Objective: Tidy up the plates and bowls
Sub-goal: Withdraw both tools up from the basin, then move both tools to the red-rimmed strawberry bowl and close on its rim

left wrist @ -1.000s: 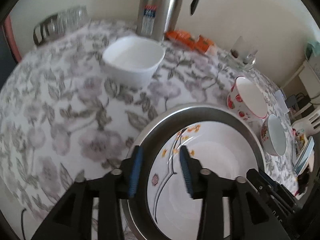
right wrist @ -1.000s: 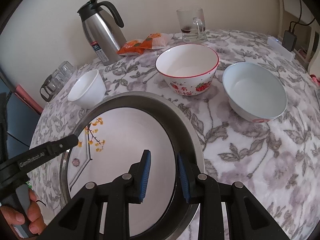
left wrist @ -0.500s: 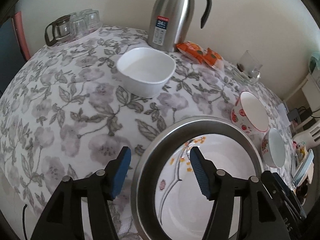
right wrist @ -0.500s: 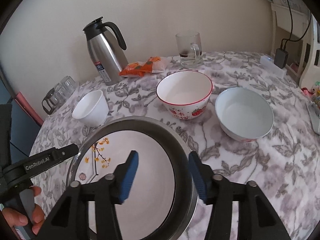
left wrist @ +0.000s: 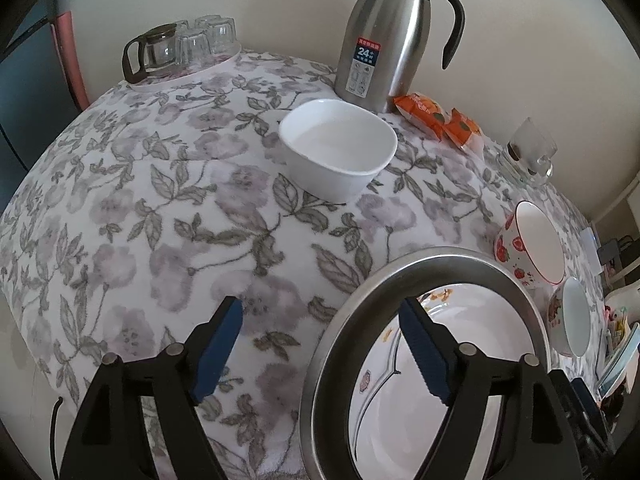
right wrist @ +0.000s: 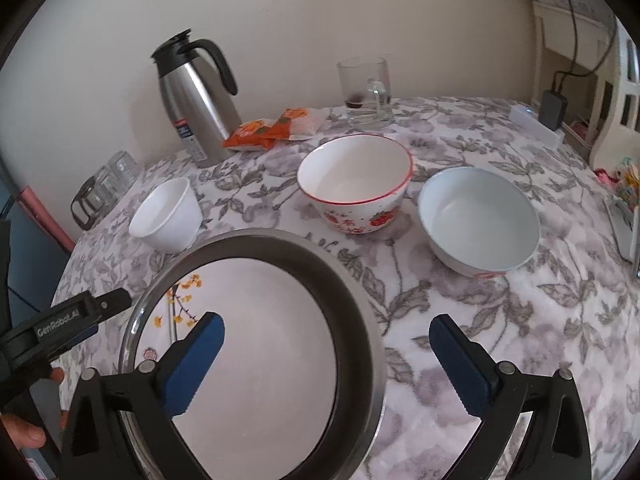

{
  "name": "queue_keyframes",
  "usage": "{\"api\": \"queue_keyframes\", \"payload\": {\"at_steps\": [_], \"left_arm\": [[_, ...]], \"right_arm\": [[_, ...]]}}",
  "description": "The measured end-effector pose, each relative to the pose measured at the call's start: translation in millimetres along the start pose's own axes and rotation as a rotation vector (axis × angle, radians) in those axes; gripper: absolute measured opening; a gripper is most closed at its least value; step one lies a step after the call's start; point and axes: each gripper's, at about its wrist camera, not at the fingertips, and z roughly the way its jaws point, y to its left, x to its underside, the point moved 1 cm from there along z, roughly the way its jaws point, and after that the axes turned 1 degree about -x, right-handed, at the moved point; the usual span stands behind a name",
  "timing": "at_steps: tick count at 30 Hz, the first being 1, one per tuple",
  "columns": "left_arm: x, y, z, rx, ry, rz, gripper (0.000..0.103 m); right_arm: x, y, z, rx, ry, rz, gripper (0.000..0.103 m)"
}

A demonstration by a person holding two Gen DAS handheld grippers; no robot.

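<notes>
Left tongs [left wrist: 320, 354]: black frame, blue ribbed pads, jaws spread wide after just opening, straddling the near left rim of the steel plate [left wrist: 400, 276] without pressing it.
Right tongs [right wrist: 326, 356]: same build, jaws also just opened to full spread, astride the plate's right rim, nothing gripped.
Steel plate: round, brushed metal, broad raised lip; lies flat below both tongs.
Porcelain plate [right wrist: 260, 320]: glossy white, yellow blossom sprig, nested inside the steel one.
Small white bowl [left wrist: 338, 148]: smooth, squarish rim; beyond the left tongs, clear cloth between.
Strawberry bowl [right wrist: 354, 186]: red-rimmed, ahead of the right tongs.
Pale blue bowl [right wrist: 480, 220]: just right of it, apart.
Tablecloth [left wrist: 160, 220]: fleecy, grey floral.
Thermos jug [left wrist: 384, 36]: steel, at the far edge.
</notes>
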Motion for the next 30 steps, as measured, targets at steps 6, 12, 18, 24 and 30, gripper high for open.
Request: {"api": "queue_keyframes", "payload": {"at_steps": [6, 12, 18, 24, 30], "left_arm": [[-4.8, -1.4, -9.6, 0.035, -0.08, -0.022, 0.097], [-12.4, -17.2, -23.9, 0.093, -0.172, 0.005, 0.101], [-25.5, -39.5, -30.0, 0.167, -0.201, 0.037, 0.101], [-43.5, -57.3, -22.0, 0.203, -0.161, 0.014, 0.101], [-58.1, -82.4, -9.1, 0.242, -0.111, 0.009, 0.101]], "right_arm": [[-7.7, -11.9, -11.2, 0.011, -0.064, 0.068, 0.103], [-17.3, -22.4, -18.7, 0.0, -0.102, 0.11, 0.103], [-34.0, -34.8, -17.4, -0.025, -0.096, 0.131, 0.103], [-58.4, -47.9, -13.4, -0.062, -0.08, 0.126, 0.103], [-82.9, -59.4, -6.6, -0.076, -0.072, 0.098, 0.103]]}}
